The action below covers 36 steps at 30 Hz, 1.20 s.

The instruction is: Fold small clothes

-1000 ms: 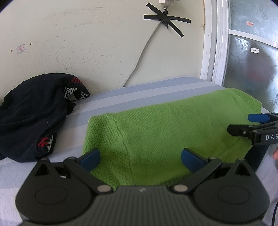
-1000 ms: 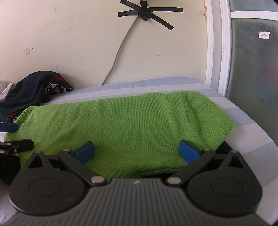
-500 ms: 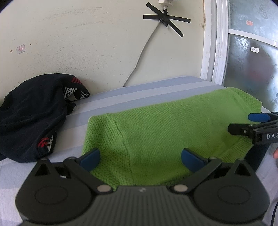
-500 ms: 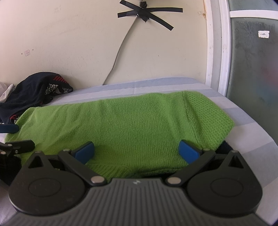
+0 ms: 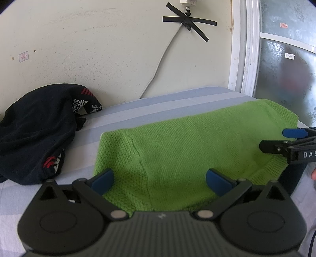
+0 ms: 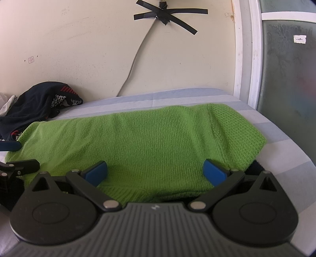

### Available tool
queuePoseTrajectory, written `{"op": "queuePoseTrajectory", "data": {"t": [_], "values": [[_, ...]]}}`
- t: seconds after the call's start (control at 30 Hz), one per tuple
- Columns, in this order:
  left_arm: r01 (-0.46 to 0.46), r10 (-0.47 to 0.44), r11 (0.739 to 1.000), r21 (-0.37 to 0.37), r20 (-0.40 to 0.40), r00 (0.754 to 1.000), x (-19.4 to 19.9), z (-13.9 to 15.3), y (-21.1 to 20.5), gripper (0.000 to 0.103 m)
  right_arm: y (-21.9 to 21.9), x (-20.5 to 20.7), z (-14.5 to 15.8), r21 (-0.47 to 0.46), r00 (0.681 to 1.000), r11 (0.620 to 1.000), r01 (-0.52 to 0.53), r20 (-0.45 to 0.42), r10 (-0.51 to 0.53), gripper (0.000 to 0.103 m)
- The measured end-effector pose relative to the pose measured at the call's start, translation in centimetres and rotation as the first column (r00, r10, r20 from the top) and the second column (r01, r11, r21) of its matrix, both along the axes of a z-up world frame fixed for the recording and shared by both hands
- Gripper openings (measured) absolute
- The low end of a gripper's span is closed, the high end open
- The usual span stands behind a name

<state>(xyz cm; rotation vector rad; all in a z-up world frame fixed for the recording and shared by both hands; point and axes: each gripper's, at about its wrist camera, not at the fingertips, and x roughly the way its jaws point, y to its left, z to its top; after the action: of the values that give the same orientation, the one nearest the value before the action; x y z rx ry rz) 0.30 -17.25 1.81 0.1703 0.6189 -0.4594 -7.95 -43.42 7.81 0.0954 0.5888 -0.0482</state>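
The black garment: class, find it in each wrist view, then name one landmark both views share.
Left wrist view: the black garment fills the left side, left of the green sweater.
Right wrist view: it lies far left, against the wall.
Shared landmark: the black tape cross on the wall.

Striped bed (image 5: pixel 162 110): green knit (image 5: pixel 193 142), dark clothes (image 5: pixel 33 130)

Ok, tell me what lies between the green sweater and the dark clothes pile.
Only a bare strip of the blue-and-white striped sheet separates the green sweater from the dark clothes pile; the left wrist view shows this best.
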Motion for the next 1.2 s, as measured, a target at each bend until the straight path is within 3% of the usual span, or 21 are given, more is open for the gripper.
{"op": "queuePoseTrajectory", "data": {"t": [1.2], "values": [[-0.002,0.002,1.000,0.001,-0.001,1.000,0.04,0.02,-0.04,0.103,-0.07,-0.03,-0.04,0.013,1.000,1.000,0.004,0.007,-0.004,0.103]]}}
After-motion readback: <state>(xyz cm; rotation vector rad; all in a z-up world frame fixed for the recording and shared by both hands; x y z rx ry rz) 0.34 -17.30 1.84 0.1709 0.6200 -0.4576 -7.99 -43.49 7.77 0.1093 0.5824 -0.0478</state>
